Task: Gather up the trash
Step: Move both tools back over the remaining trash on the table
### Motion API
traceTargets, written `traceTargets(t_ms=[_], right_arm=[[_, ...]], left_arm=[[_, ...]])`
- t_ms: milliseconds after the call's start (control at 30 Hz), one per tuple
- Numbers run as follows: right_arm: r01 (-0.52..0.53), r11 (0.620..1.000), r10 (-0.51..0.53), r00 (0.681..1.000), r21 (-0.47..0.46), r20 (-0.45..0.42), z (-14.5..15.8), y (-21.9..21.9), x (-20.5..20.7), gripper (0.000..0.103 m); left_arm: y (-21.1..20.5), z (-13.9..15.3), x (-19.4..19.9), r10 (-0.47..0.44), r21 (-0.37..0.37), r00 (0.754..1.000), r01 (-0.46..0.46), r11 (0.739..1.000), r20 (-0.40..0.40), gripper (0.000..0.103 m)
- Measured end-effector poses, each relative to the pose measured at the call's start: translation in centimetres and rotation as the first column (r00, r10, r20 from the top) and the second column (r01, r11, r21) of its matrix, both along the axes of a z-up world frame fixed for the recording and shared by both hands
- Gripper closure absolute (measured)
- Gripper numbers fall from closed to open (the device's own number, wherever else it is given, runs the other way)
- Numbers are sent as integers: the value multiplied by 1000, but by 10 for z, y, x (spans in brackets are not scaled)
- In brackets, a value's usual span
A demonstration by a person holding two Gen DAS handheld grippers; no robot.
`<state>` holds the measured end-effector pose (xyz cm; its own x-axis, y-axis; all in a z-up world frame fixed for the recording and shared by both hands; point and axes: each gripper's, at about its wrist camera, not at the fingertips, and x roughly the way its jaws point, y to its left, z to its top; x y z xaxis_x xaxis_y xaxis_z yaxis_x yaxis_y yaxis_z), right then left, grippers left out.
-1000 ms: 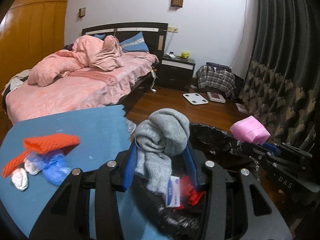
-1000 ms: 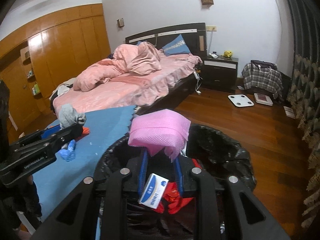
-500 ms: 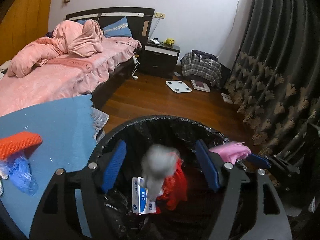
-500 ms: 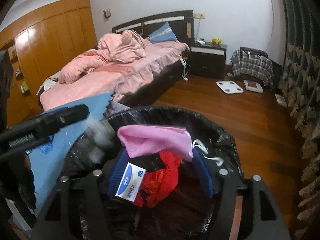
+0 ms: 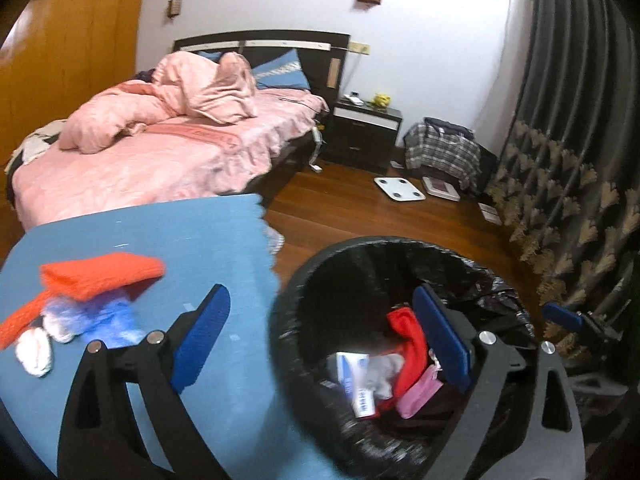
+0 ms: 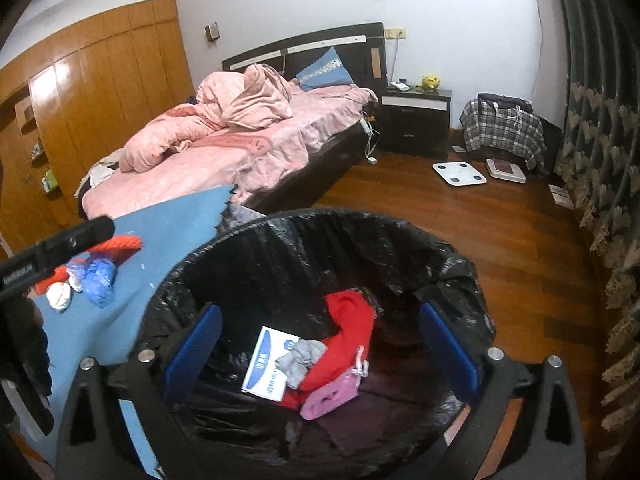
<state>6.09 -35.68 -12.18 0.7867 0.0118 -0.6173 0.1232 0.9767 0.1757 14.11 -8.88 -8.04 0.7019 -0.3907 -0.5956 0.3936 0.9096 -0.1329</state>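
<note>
1. Both grippers hang over the black-lined trash bin [image 6: 316, 236], the left gripper [image 5: 320, 336] and the right gripper [image 6: 318, 350] each spread wide and empty.
2. In the bin lie a gray sock [image 6: 300, 356], a pink cloth [image 6: 330, 394], a red cloth [image 6: 348, 332] and a small box [image 6: 266, 366].
3. An orange cloth [image 5: 100, 276] and blue wrappers [image 5: 100, 318] sit on the blue mat [image 5: 160, 232] beside the bin.

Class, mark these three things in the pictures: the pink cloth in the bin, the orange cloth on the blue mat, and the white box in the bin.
pink cloth [image 6: 332, 396], right wrist view, middle of the fabric.
orange cloth [image 5: 100, 276], left wrist view, folded top.
white box [image 6: 266, 364], right wrist view, printed face.
</note>
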Motion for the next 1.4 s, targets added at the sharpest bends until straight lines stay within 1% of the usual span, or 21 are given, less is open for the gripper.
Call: traceTargets(t_ms=[233,467,767,967,1167,1300,1400], right_arm=[[-41,999,41,999,-5,31,12,34,7,6],[-104,994,104,994,-15,45,19,74,17,6],[-180,983,181,981,-26,71,26,123,29,6],[-249,968,251,964,-33,84,27,161,42,6],[-318,948,320,945,-32,74,20,206,58,6],[-360,932,363,930,-48,62,9,240,73,6],[-382,923,384,923,-50,40,-1,262,83,6]], left_arm=[[46,5,-12,83,28,996,-84,996,43,12],[87,4,-20,149,49,987,-152,987,58,12],[141,-4,-25,245,69,967,-249,966,66,12],[183,-13,-27,327,95,943,-332,938,62,12],[231,-29,-25,423,126,905,-424,897,35,12],[261,-42,-21,478,141,878,-475,869,12,12],[274,-49,-19,497,147,868,-491,859,-3,12]])
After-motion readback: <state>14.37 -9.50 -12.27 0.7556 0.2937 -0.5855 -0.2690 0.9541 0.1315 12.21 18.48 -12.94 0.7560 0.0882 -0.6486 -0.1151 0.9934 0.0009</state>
